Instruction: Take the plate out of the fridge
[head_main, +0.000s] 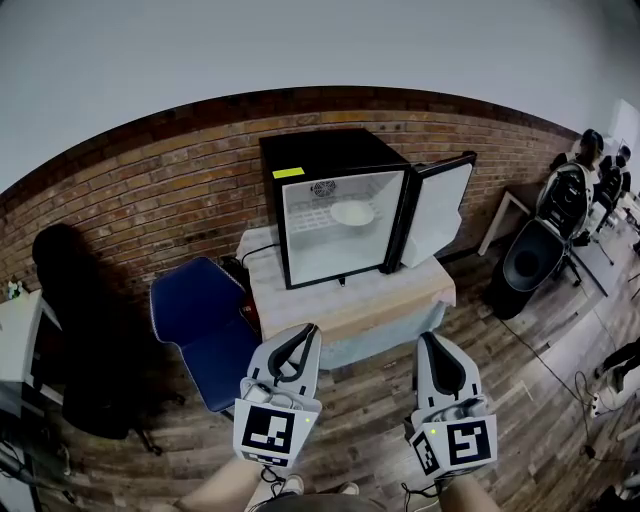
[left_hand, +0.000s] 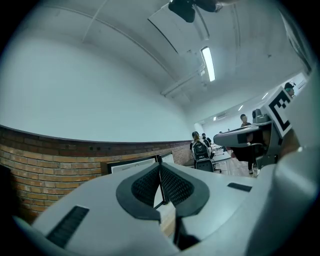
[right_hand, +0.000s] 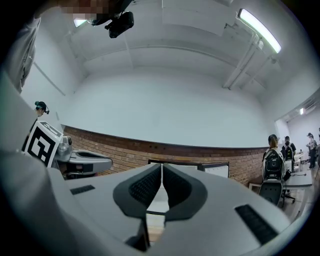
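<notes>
The brick wall (head_main: 150, 200) fills the back of the head view. In front of it, at centre frame, stands the cloth-covered desk (head_main: 350, 305), with a blue chair (head_main: 200, 330) just to its left. On the desk sits the black fridge (head_main: 300, 150). Its door (head_main: 440, 212) is swung open to the right, so the white inside faces me. The plate (head_main: 352, 213) lies on the wire shelf in the upper half of the fridge, a little right of the middle, with nothing on it that I can make out.

Both tools hang low in the frame, well apart from the desk. The left gripper (head_main: 306, 332) sits at lower centre-left and the right gripper (head_main: 429, 340) at lower centre-right. Both point towards the fridge. In their own views each pair of jaws is pressed together with nothing between them.

I judge this to be the approach step, since the door is already open and the plate is untouched. Next I need to close the distance, part one pair of jaws, and line them up with the near rim of the plate. I must also clear the door edge on the right.
</notes>
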